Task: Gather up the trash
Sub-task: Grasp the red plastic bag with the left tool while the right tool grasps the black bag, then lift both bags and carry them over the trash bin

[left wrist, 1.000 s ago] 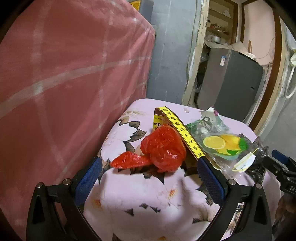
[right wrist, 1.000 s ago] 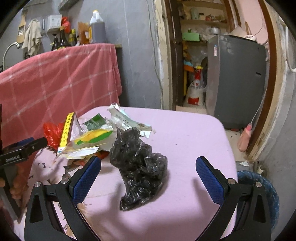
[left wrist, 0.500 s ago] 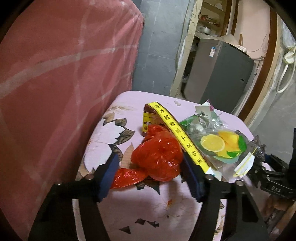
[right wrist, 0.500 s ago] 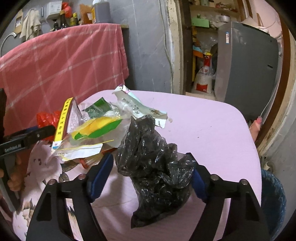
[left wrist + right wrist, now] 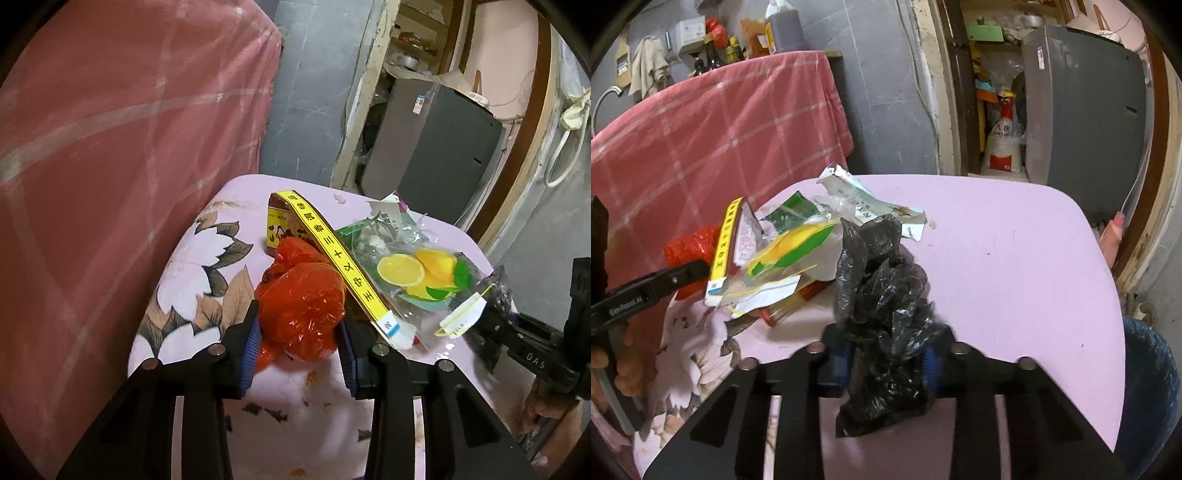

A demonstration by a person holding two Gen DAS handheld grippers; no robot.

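Left tongs [image 5: 299, 341] closing, blue pads pressing both sides of crumpled red plastic bag [image 5: 301, 306], near counter's [image 5: 236, 192] left edge on flowered cloth. Right tongs [image 5: 888, 360] closing, pads squeezing crumpled black plastic bag [image 5: 882, 295] at counter's middle, toward near edge. Between bags: yellow-banded box [image 5: 332, 254], clear lemon-print packet [image 5: 417, 275], torn wrappers [image 5: 871, 206] piled together. Blue bin [image 5: 1148, 387] on floor off counter's right edge.

red bag [image 5: 301, 314] | black bag [image 5: 886, 306] | pink floral cloth [image 5: 207, 258]
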